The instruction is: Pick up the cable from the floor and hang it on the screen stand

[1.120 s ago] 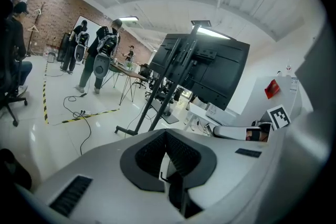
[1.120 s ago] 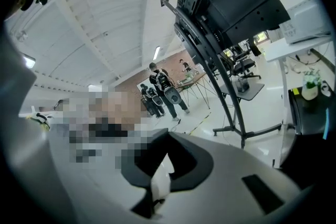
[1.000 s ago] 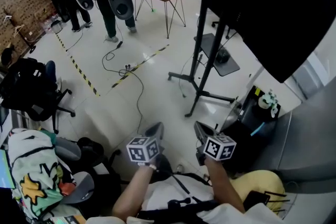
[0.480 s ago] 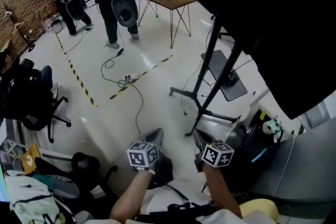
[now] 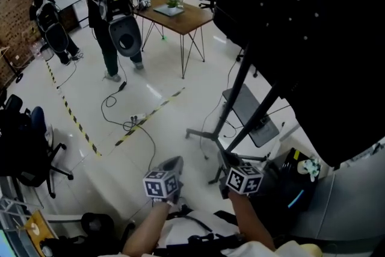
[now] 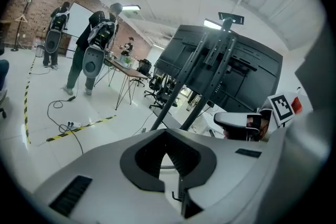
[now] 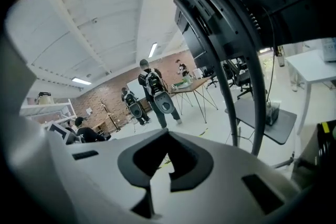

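Observation:
A black cable (image 5: 113,97) lies in loops on the white floor and runs to a power strip (image 5: 135,120) on the striped tape. Another stretch of it trails toward me. The cable (image 6: 56,107) also shows in the left gripper view, far ahead. The black screen stand (image 5: 239,129) rises at right and carries a big dark screen (image 5: 313,39). My left gripper (image 5: 172,167) and right gripper (image 5: 225,161) hover side by side near my body, both shut and empty. In the right gripper view the stand's posts (image 7: 239,76) are close ahead of the right gripper (image 7: 167,159).
Two people with backpacks (image 5: 114,3) stand at the far left by a wooden table (image 5: 177,12). Yellow-black tape (image 5: 72,120) crosses the floor. A black office chair (image 5: 24,147) is at left. A dark cart with a white flower-like object (image 5: 308,168) sits at right.
The head view has swung forward and up: the screen fills more of the right, and the bag and chairs at lower left have slid out. Both grippers stay shut, low in view.

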